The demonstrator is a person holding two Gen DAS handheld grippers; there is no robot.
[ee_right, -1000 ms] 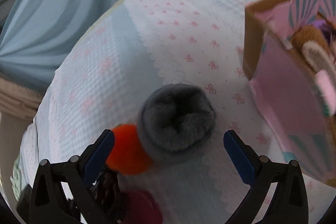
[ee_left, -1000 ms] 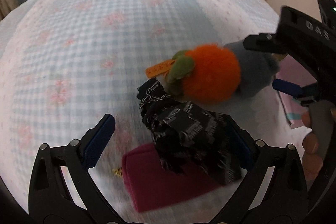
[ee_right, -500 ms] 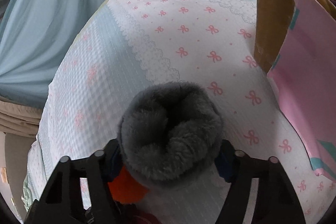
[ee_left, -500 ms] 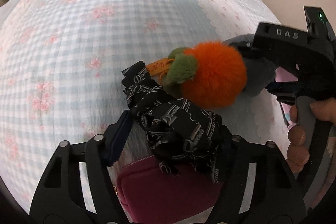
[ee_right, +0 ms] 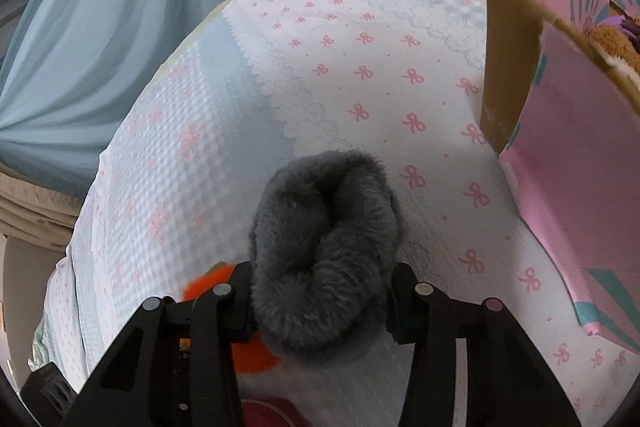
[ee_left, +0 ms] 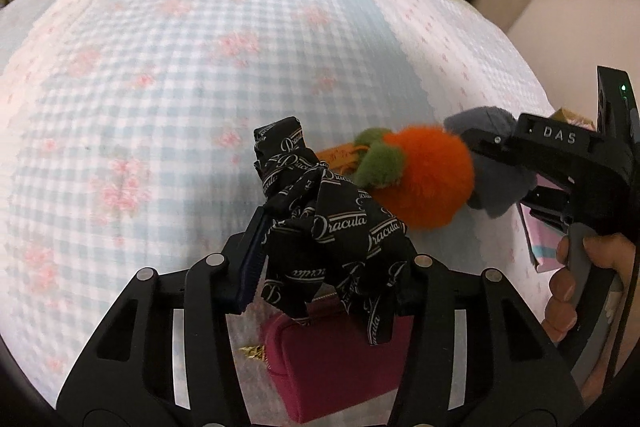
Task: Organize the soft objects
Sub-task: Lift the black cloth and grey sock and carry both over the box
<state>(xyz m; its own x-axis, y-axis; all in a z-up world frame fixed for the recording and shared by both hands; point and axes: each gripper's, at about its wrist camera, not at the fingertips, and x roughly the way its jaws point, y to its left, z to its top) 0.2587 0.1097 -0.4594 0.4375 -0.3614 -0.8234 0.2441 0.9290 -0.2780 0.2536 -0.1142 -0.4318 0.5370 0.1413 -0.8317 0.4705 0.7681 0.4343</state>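
Note:
My left gripper (ee_left: 326, 261) is shut on a black cloth printed "Dracula" (ee_left: 324, 223) and holds it just above the bed. A magenta pouch (ee_left: 340, 359) lies under it. An orange pom-pom with green leaves (ee_left: 424, 179) lies just beyond. My right gripper (ee_right: 320, 301) is shut on a grey fluffy ball (ee_right: 324, 267), squeezed between the jaws; it also shows in the left wrist view (ee_left: 486, 163), held by the right gripper's black body (ee_left: 560, 163). The pom-pom peeks out at the right gripper's left (ee_right: 208, 281).
A bedspread (ee_left: 180, 87) with blue check and pink bows covers the bed. A cardboard box with pink lining (ee_right: 560, 107) stands at the right, with plush things inside. Blue fabric (ee_right: 80, 47) hangs beyond the bed's far edge.
Both grippers closed: the left on the black cloth, the right on the grey ball. The cloth is lifted off the pouch and the grey ball is squeezed narrower.

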